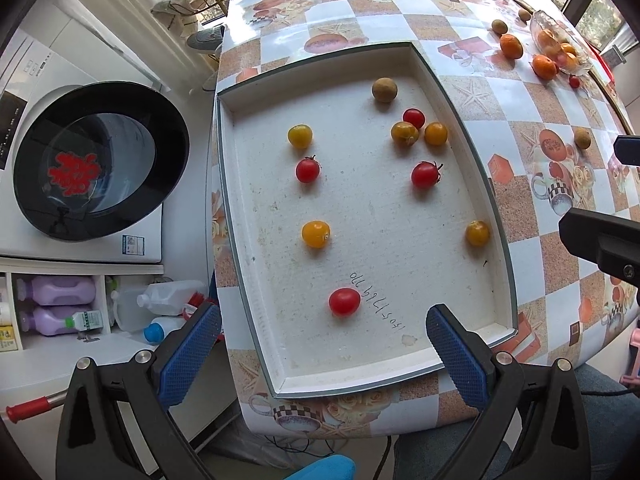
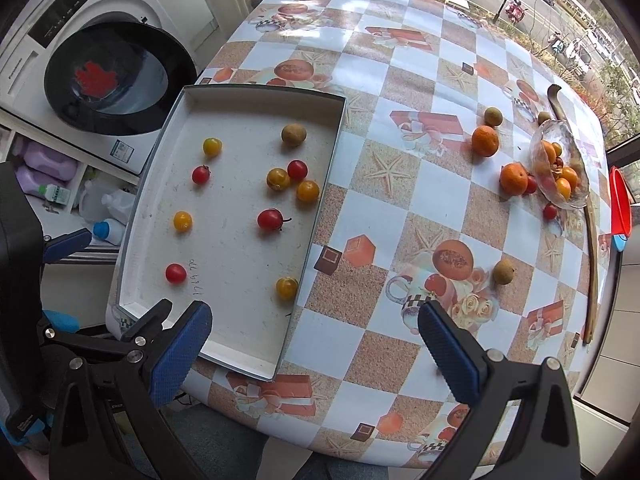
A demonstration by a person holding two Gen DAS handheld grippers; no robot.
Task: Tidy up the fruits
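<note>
Your left gripper (image 1: 323,344) hangs over the near end of the shallow white cardboard tray (image 1: 424,58). Its two blue fingers are spread wide and hold nothing. Right in front of them, a little to the left of the middle of the gap, lies a small red cherry tomato (image 1: 344,301) on the tray floor. It is the closest fruit to that hand, and it is nearly round, so it should not matter much which way you pinch it.

Your right gripper (image 2: 315,334) hangs over the near right corner of the tray, half above the checkered tablecloth (image 2: 416,184). Its fingers are also wide apart and empty. The nearest fruit to it is a small yellow cherry tomato (image 2: 287,287) beside the tray's right wall, ahead and a bit to the left. A small brown round fruit (image 2: 503,272) sits on the cloth ahead and to the right.

More fruit waits far away on the right: two oranges (image 2: 485,141) and a clear glass bowl (image 2: 541,136) tipped on its side with fruit in it. The right hand is nearer to those.

I think the loose fruit on the cloth is what you still need to gather.
</note>
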